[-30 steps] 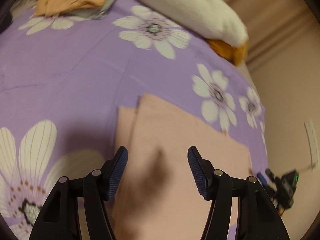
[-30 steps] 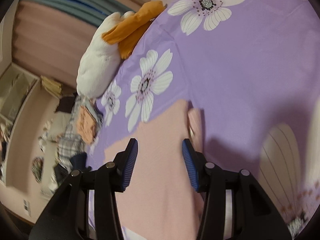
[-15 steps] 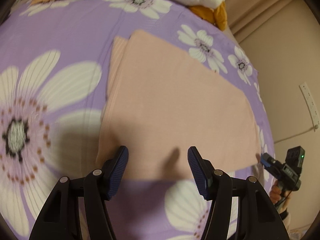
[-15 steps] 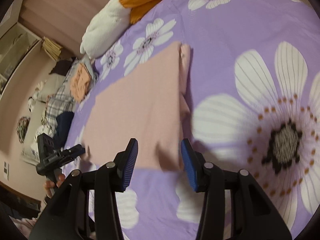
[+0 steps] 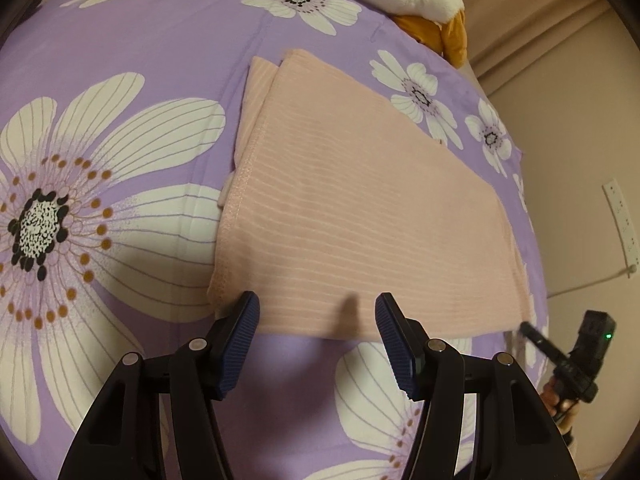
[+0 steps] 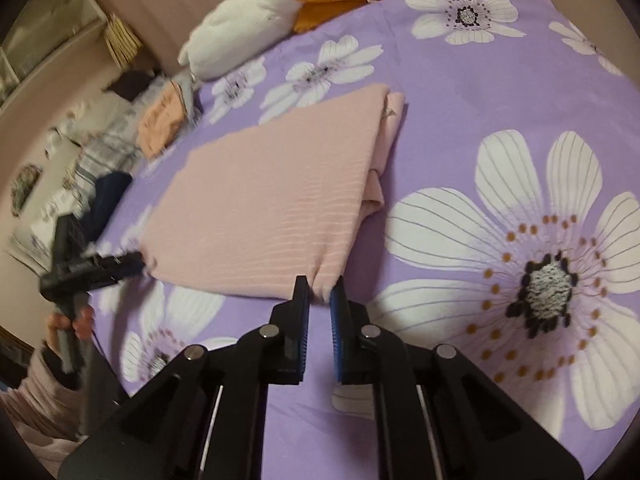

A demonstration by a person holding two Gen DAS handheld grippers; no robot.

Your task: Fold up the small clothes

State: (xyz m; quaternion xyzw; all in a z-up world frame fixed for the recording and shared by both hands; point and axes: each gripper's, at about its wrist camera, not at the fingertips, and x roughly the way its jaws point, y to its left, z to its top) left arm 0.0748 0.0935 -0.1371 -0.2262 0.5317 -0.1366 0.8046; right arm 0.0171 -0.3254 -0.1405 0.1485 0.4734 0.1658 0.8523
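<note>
Right jaws just closing, pinching pink garment (image 6: 272,200) near edge; left jaws apart above it.

Matt ribbed peach cloth (image 5: 360,208), smooth printed cotton-like bedsheet (image 5: 120,60), matt black plastic claw (image 6: 319,292) with ridged pads

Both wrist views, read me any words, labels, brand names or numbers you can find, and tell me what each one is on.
No readable text in either view.
Pink folded garment: ribbed cloth only, no tag or print showing.
Purple floral bedsheet: flower pattern, no lettering.
Clothes pile at the bed's edge: blurred, nothing legible.
White power strip on the wall: too small to tell any marking.
</note>
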